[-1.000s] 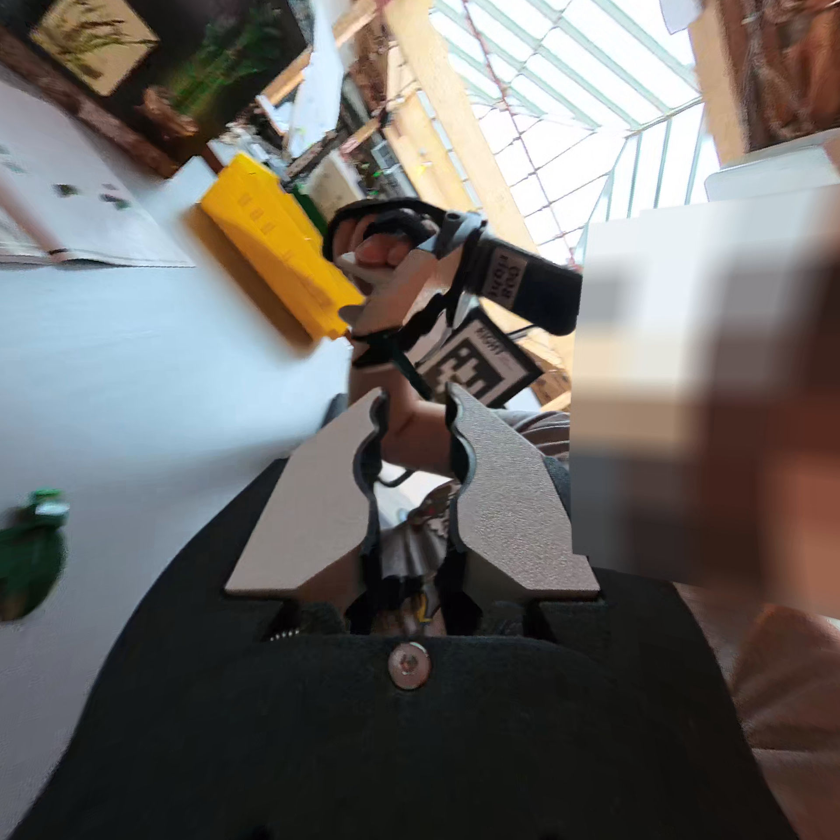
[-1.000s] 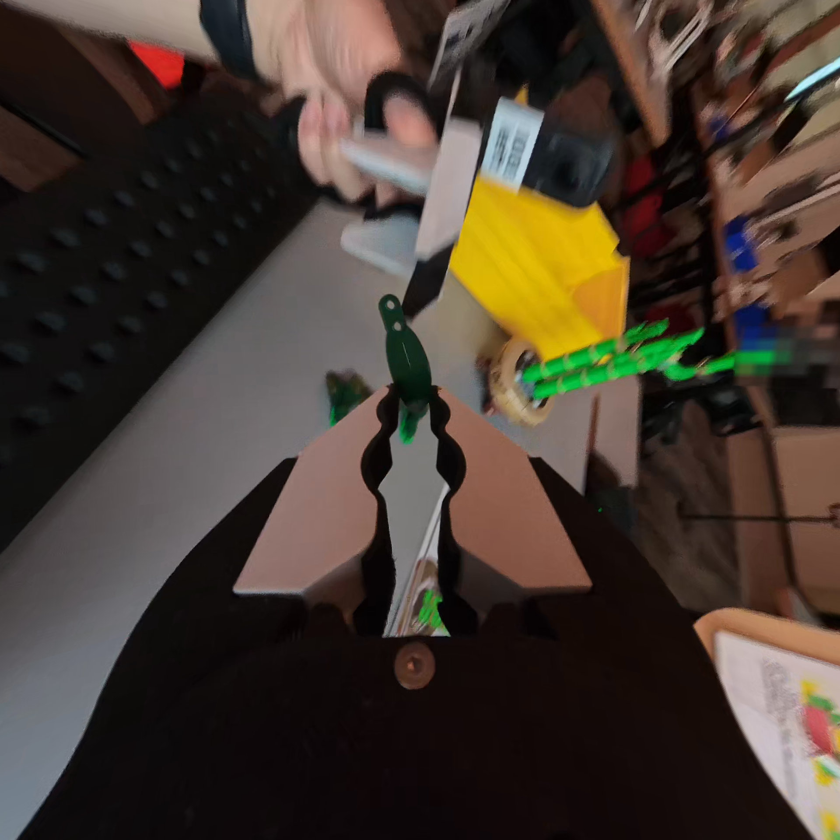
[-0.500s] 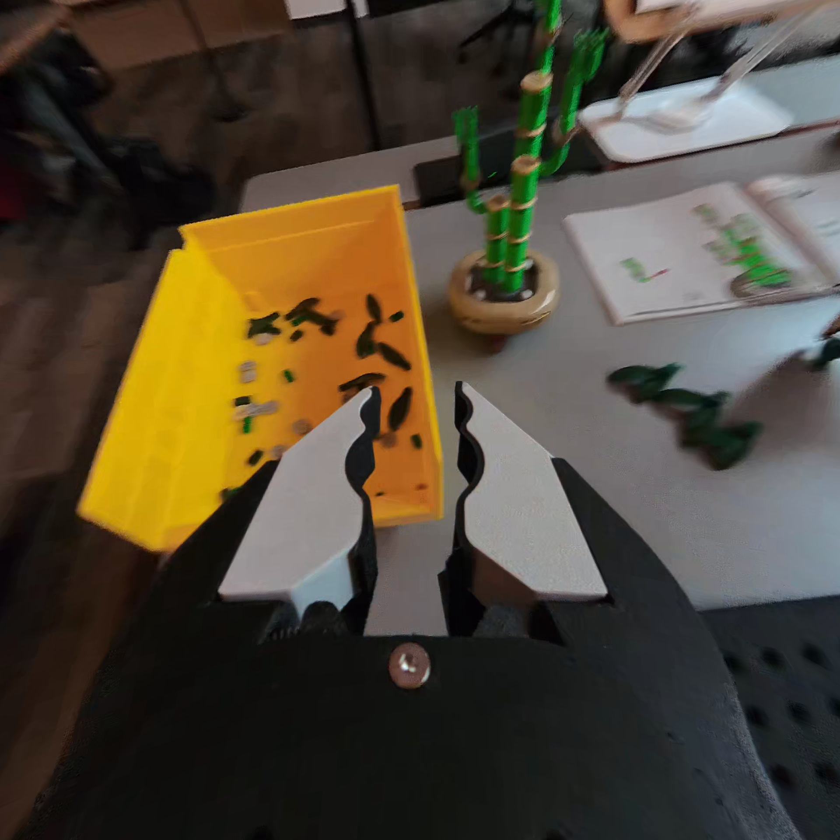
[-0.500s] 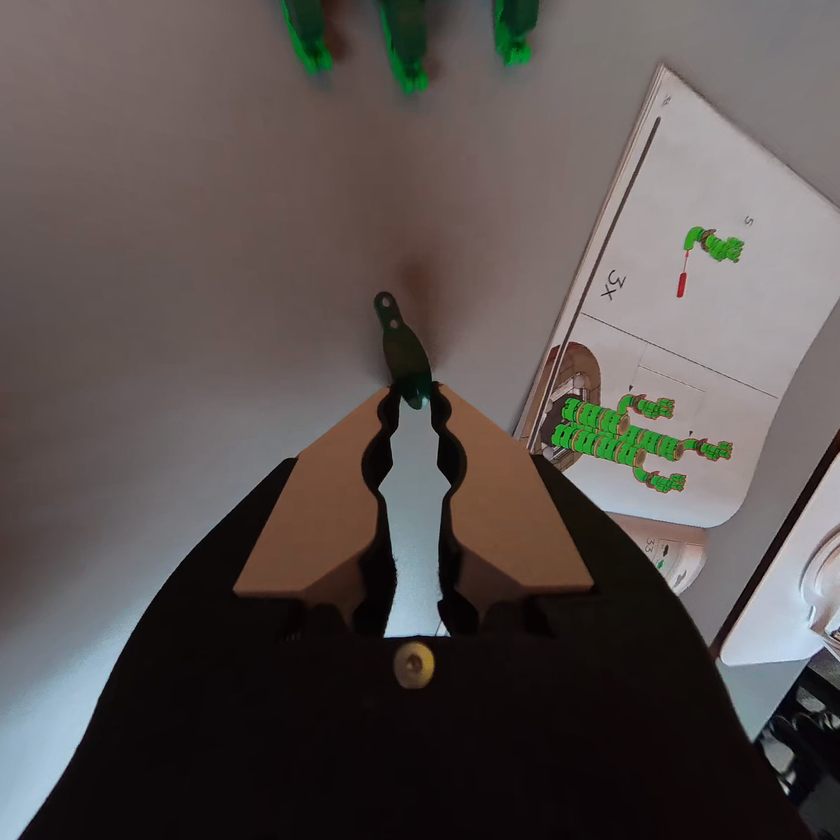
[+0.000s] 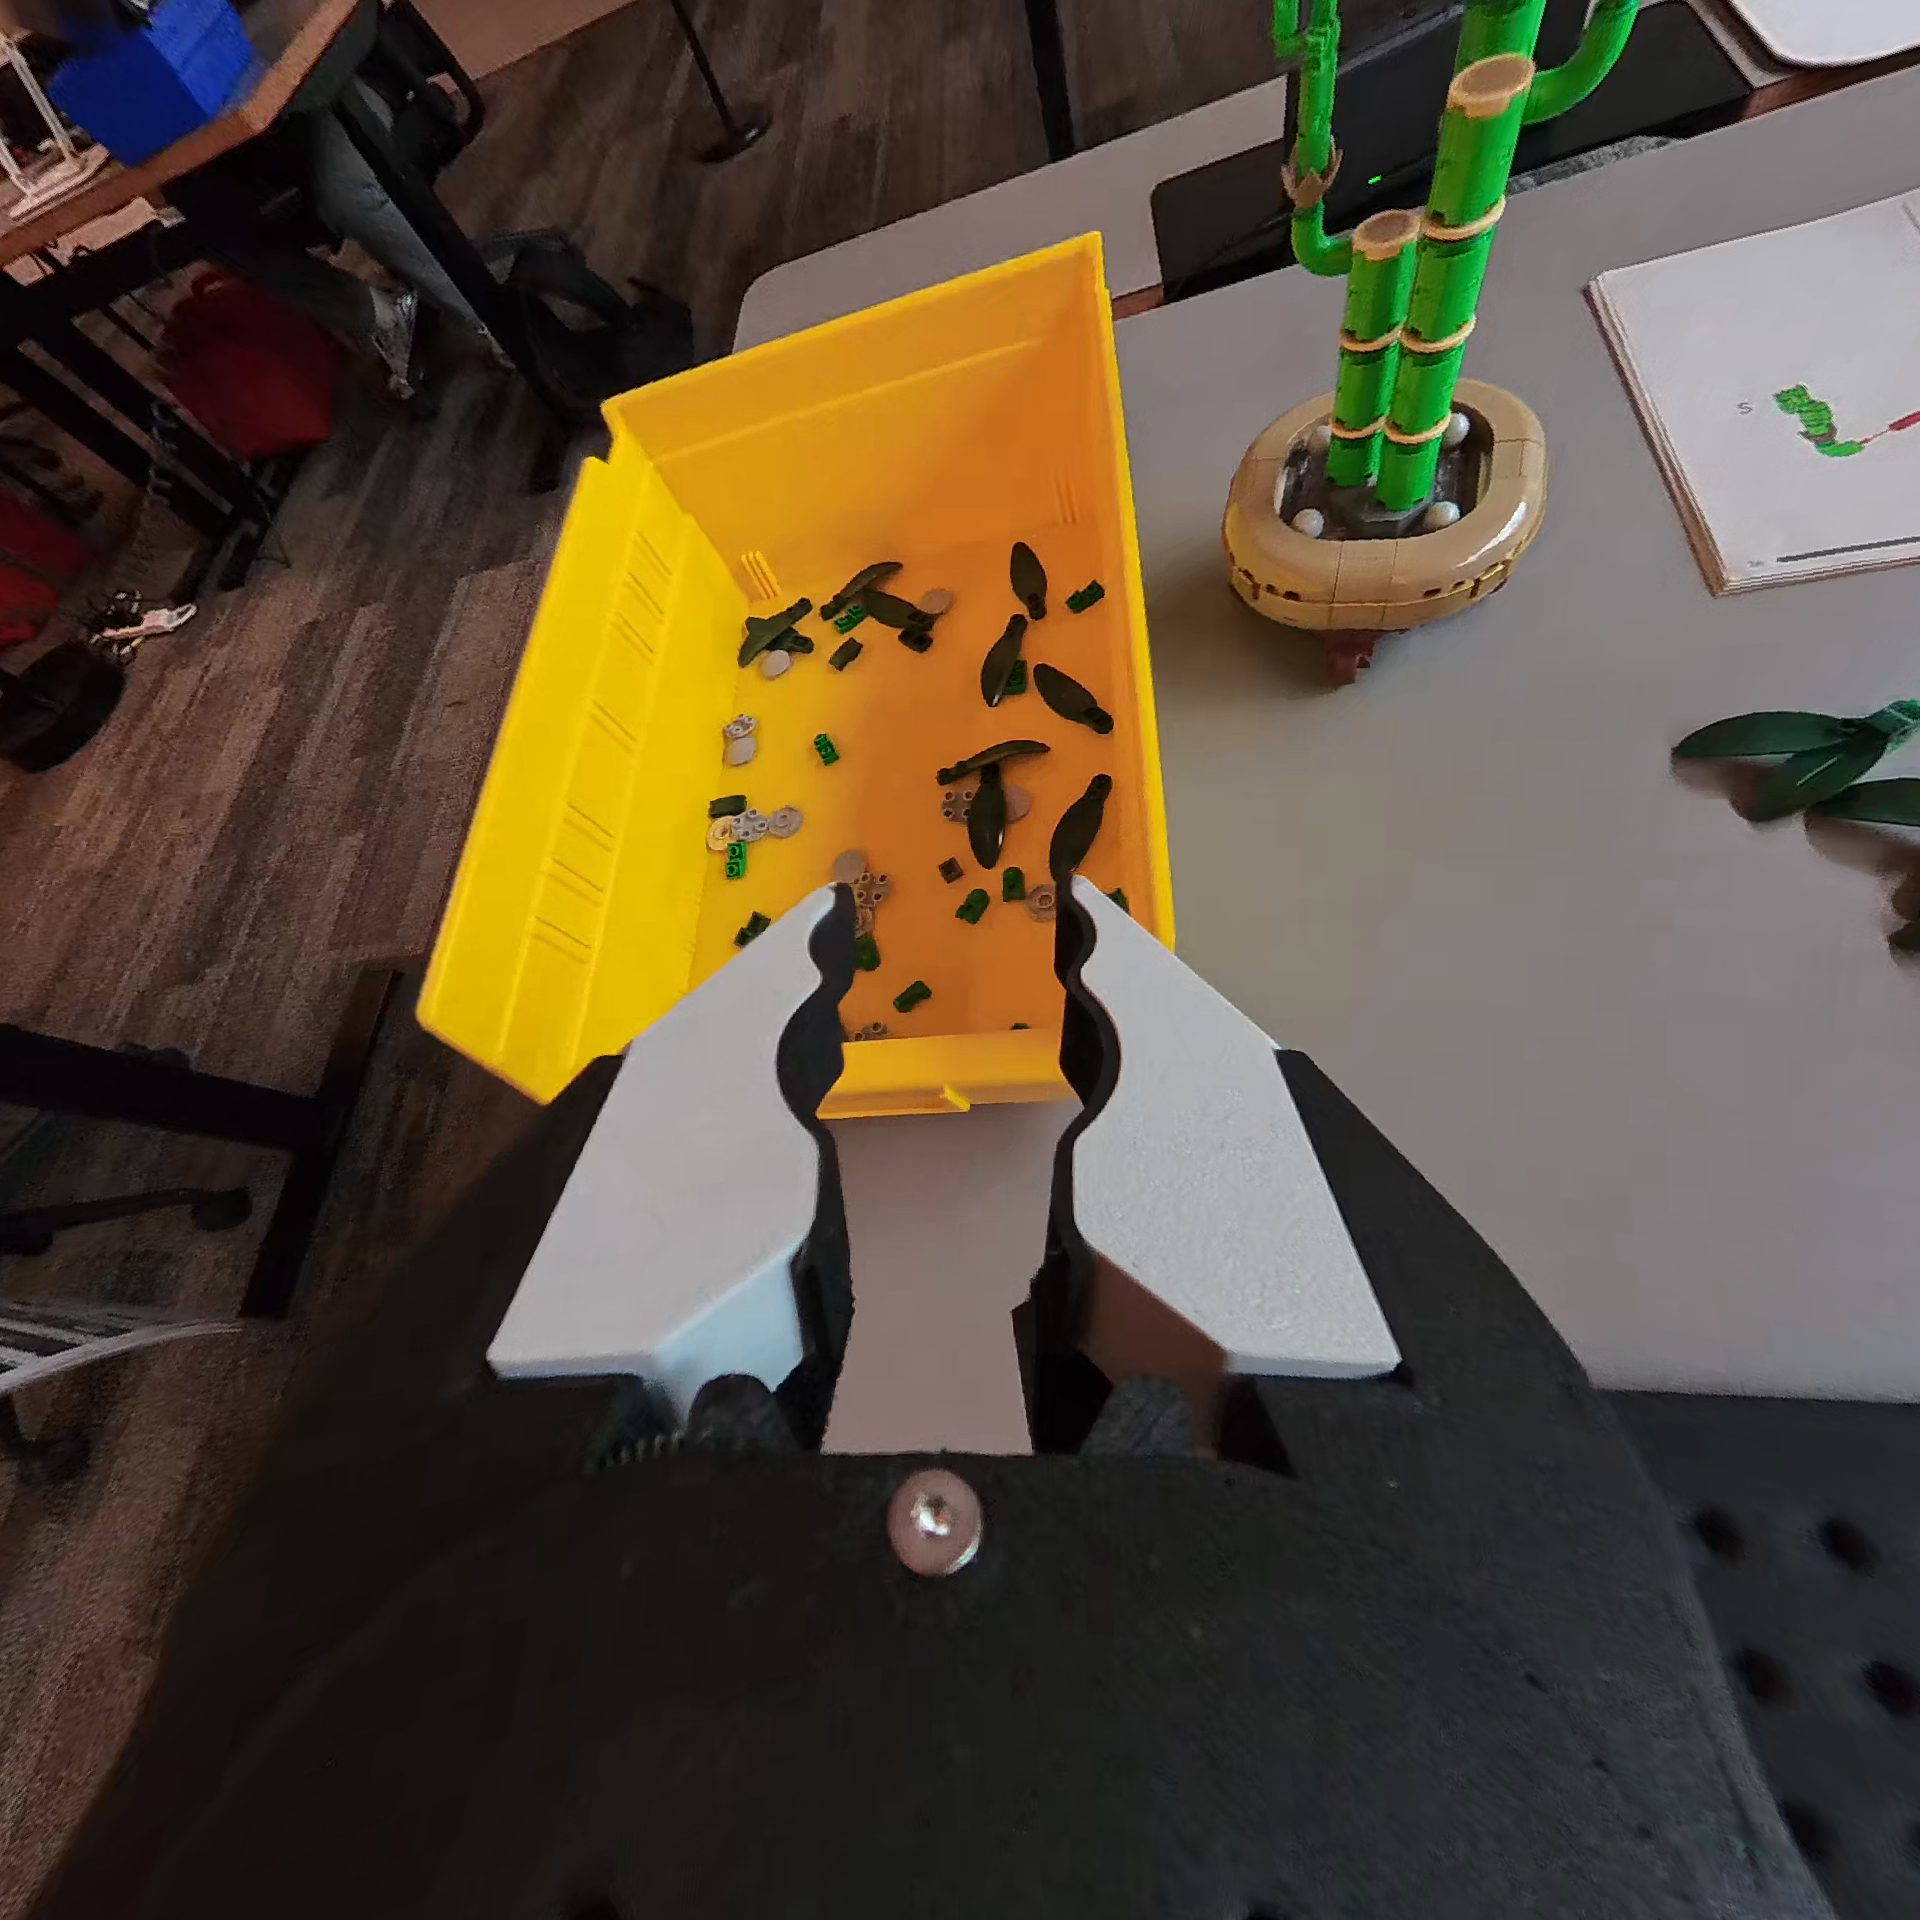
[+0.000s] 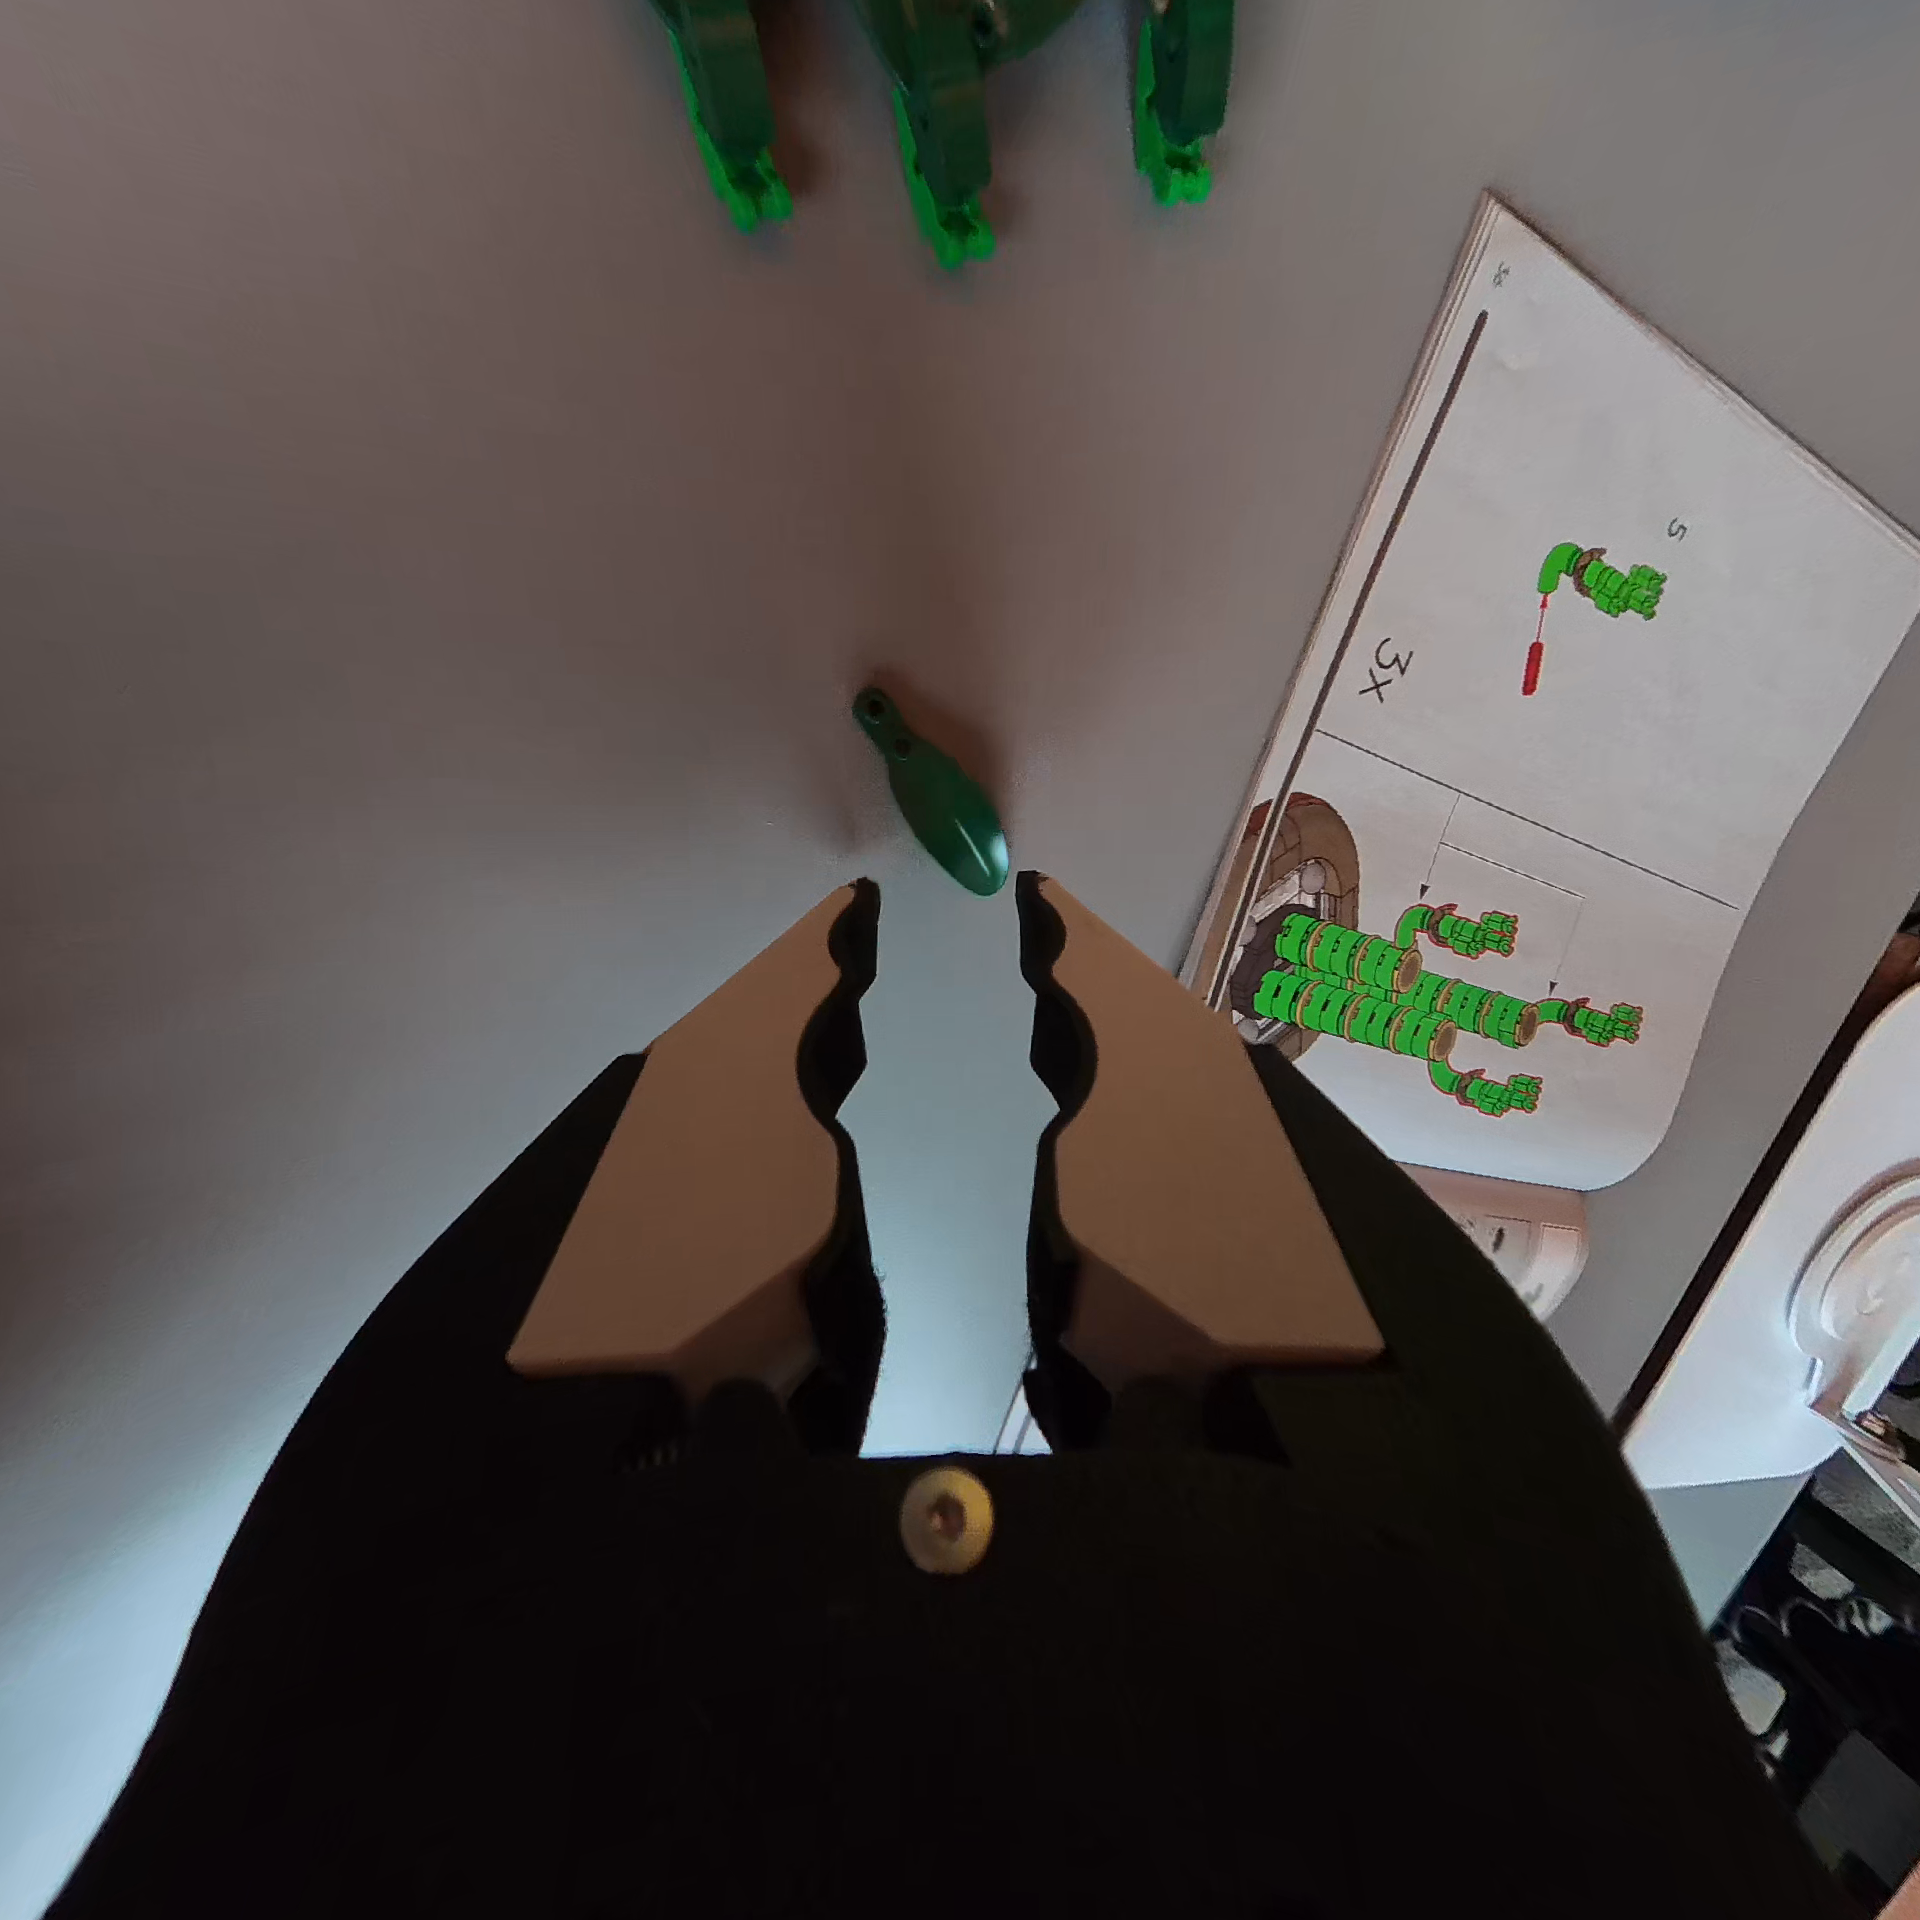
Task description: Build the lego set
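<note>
My left gripper (image 5: 948, 902) is open and empty, hovering over the near end of a yellow bin (image 5: 582, 790) that holds several dark green leaf pieces (image 5: 1070, 694) and small grey and green parts. The green bamboo model (image 5: 1392, 343) stands upright in its tan pot (image 5: 1382, 561) to the bin's right. My right gripper (image 6: 945, 888) is open just above the grey table. A single dark green leaf piece (image 6: 935, 795) lies on the table just beyond its fingertips, free of them.
The open instruction booklet (image 6: 1558, 748) lies to the right of the right gripper and shows in the left wrist view (image 5: 1787, 416). Built leaf clusters (image 6: 935, 125) lie farther ahead, and some lie in the left wrist view (image 5: 1808, 758). The bin overhangs the table's left edge above the floor. There is about 40 cm between the tips of the two grippers.
My right gripper has opened and let go of the dark green leaf, which now lies on the table. My left gripper has swung round and moved closer over the yellow bin.
</note>
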A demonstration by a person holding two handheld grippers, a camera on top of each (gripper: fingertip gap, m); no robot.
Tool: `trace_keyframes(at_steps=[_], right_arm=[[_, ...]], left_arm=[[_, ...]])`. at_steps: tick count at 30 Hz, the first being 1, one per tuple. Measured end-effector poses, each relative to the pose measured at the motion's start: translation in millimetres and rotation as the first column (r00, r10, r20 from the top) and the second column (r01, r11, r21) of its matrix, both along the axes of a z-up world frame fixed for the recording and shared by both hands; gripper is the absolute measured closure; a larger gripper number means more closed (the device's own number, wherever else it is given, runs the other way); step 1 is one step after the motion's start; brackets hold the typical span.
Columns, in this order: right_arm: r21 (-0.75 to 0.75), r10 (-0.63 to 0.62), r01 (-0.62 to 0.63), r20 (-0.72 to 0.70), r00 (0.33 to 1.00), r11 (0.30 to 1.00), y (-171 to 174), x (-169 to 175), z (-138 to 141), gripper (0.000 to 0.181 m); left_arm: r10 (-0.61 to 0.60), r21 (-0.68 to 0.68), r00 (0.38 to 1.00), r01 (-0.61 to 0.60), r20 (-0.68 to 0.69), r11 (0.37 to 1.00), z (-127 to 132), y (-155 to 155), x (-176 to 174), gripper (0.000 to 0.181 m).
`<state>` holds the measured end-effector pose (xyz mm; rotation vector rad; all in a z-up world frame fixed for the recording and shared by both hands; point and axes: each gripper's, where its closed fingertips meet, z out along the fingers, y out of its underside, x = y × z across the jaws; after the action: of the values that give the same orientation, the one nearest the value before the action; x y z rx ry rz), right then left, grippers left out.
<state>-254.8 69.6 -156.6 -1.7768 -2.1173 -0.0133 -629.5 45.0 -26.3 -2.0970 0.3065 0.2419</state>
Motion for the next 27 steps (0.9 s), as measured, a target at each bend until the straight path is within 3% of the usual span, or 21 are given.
trace_keyframes(at_steps=[7, 11, 15, 22, 27], right_arm=[[0.148, 0.005, 0.000, -0.034, 0.999, 0.989, 2.6, -7.9, 36.5, 0.154], [0.363, -0.113, 0.138, -0.089, 0.990, 0.922, 31.7, -10.2, 73.9, 0.151], [0.447, -0.233, 0.280, -0.159, 0.959, 0.849, 48.3, -5.2, 98.2, 0.148], [0.418, -0.274, 0.319, -0.167, 0.947, 0.850, 53.4, 1.6, 94.6, 0.144], [0.380, -0.301, 0.362, -0.210, 0.930, 0.851, 58.7, 13.0, 100.2, 0.144]], left_arm=[[0.029, -0.021, 0.994, -0.031, -0.106, 0.999, 5.4, 9.4, -25.3, 0.142], [0.041, -0.039, 0.991, -0.046, -0.130, 0.998, 16.8, 44.2, -54.1, 0.139], [0.028, -0.086, 0.982, -0.045, -0.185, 0.995, 12.0, 80.0, -71.8, 0.139], [-0.090, -0.193, 0.983, 0.057, -0.163, 0.979, -19.0, 124.5, -73.4, 0.146], [-0.170, -0.298, 0.985, 0.160, -0.009, 0.941, -47.3, 155.8, -64.7, 0.154]])
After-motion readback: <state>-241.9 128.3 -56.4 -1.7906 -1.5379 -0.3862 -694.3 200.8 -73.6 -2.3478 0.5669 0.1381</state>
